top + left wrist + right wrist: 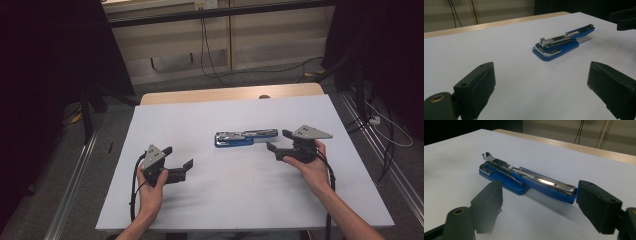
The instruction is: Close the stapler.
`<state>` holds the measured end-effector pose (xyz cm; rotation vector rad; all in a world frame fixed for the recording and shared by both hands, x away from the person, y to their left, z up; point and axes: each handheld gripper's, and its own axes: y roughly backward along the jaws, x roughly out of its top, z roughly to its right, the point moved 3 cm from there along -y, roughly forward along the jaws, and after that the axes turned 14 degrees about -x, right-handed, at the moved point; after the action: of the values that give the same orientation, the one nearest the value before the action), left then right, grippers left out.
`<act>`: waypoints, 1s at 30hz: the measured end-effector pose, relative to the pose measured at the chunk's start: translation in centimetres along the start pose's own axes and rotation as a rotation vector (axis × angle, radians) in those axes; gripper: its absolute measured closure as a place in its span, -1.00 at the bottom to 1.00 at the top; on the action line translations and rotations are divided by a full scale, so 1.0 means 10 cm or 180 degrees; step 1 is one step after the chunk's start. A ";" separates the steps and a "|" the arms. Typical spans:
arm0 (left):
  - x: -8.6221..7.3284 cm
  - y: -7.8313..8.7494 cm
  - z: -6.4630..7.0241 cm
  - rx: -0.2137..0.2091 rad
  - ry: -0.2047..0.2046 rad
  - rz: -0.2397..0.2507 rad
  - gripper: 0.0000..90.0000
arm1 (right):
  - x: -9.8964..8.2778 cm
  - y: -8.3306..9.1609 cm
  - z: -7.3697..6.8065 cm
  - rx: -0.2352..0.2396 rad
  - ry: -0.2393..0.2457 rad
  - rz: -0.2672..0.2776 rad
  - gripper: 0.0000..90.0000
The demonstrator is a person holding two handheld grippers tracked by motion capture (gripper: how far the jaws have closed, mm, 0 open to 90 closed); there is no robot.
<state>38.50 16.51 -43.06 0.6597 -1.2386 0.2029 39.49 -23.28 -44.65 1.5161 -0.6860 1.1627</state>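
A blue stapler (245,137) with chrome parts lies folded out flat on the white table top (225,200), a little right of the middle. My right gripper (280,141) is just right of the stapler's end, held low over the table and open. In the right gripper view the stapler (524,178) lies ahead of my right gripper (539,195), its near end close to the right jaw, and no pad presses on it. My left gripper (178,157) is open at the front left, well short of the stapler (560,43). Nothing is between the jaws of my left gripper (541,75).
A bare wooden strip (200,95) runs along the table's far edge. Beyond it, cables (207,55) hang down a pale wall onto the floor. Dark curtains (45,75) stand at both sides. Metal rails (75,175) run along the floor beside the table.
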 end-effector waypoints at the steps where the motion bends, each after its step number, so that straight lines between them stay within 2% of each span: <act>1: 0.02 -0.03 -0.01 -0.0012 -0.0029 0.0004 -0.82 | 0.00 0.00 0.00 -0.0001 0.0021 -0.0003 -0.47; 5: 0.07 -0.16 -0.02 -0.0036 -0.0042 -0.0004 -0.86 | 0.00 0.00 0.00 0.0026 0.0050 -0.0033 -0.36; 7: 0.08 -0.23 -0.03 -0.0119 -0.0033 0.0025 -0.86 | -0.01 0.00 0.00 0.0029 0.0050 -0.0050 -0.32; 9: 0.08 -0.30 -0.02 -0.0136 -0.0049 -0.0004 -0.88 | -0.02 -0.02 0.01 0.0048 0.0072 -0.0079 -0.20; 11: 0.09 -0.35 -0.01 -0.0162 -0.0051 -0.0020 -0.88 | -0.03 -0.04 0.01 0.0057 0.0047 -0.0091 -0.18; 13: 0.10 -0.41 0.00 -0.0152 -0.0115 -0.0048 -0.88 | -0.04 -0.06 0.00 0.0095 0.0033 -0.0082 -0.07; 18: 0.16 -0.57 -0.01 -0.0181 -0.0135 -0.0075 -0.88 | -0.02 -0.06 -0.03 0.0140 -0.0006 -0.0038 0.07; 22: 0.23 -0.68 -0.02 -0.0188 -0.0132 -0.0057 -0.88 | -0.05 -0.07 -0.02 0.0202 -0.0090 -0.0095 0.22; 24: 0.26 -0.71 -0.02 -0.0204 -0.0176 -0.0094 -0.89 | -0.05 -0.07 -0.03 0.0254 -0.0093 -0.0108 0.31; 27: 0.29 -0.75 -0.03 -0.0210 -0.0182 -0.0049 -0.90 | -0.06 -0.08 -0.04 0.0253 -0.0080 -0.0140 0.47; 30: 0.30 -0.82 -0.03 -0.0214 -0.0211 -0.0067 -0.90 | -0.06 -0.09 -0.01 0.0106 -0.0081 -0.0130 0.60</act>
<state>43.80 9.51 -43.26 0.6251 -1.2959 0.1220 39.99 -23.05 -45.56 1.5682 -0.6529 1.1308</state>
